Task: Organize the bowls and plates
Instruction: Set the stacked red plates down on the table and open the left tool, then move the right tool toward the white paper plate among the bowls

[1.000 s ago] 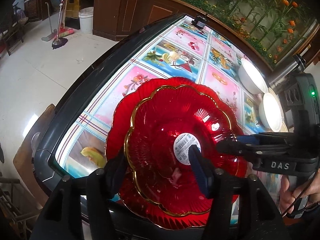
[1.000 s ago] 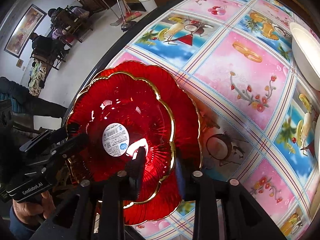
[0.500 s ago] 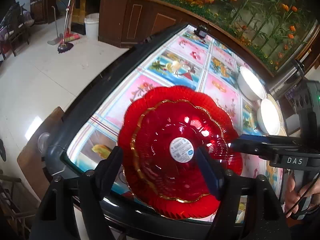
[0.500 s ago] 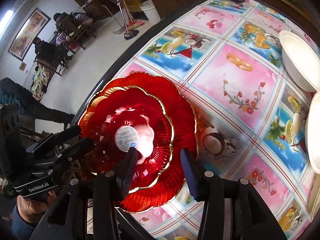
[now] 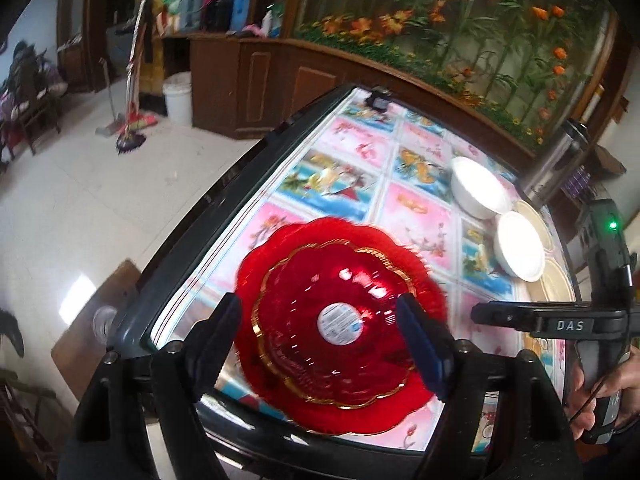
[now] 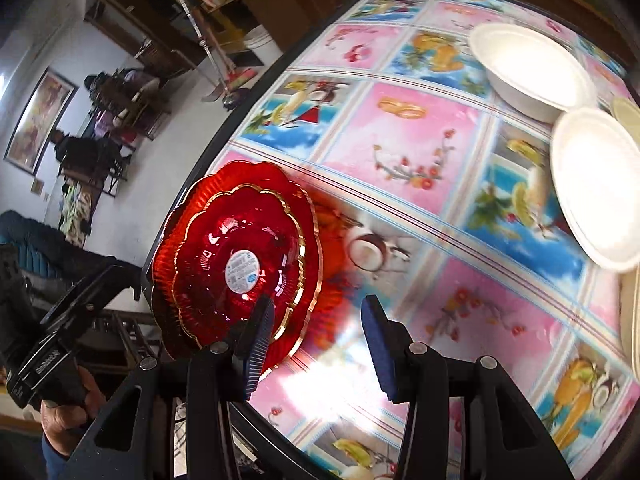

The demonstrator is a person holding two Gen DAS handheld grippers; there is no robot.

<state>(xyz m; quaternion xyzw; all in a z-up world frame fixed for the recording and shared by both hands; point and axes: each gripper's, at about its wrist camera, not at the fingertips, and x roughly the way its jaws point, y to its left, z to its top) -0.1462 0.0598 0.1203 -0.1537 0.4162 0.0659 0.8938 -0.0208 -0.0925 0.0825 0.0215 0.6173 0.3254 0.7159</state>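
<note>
Two red plates (image 5: 340, 320) sit stacked, the smaller on the larger, at the tabletop's (image 6: 420, 140) near edge. The left gripper (image 5: 320, 332) hangs above them, jaws wide and opening, nothing between. The right gripper (image 6: 316, 340), beside the stack, is parted and empty. Two white bowls (image 5: 496, 216) stand well beyond the stack.

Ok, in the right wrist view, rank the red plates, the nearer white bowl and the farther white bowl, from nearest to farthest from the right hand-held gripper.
1. Red plates, left, by the table edge.
2. Nearer white bowl, far right.
3. Farther white bowl, upper right.
</note>
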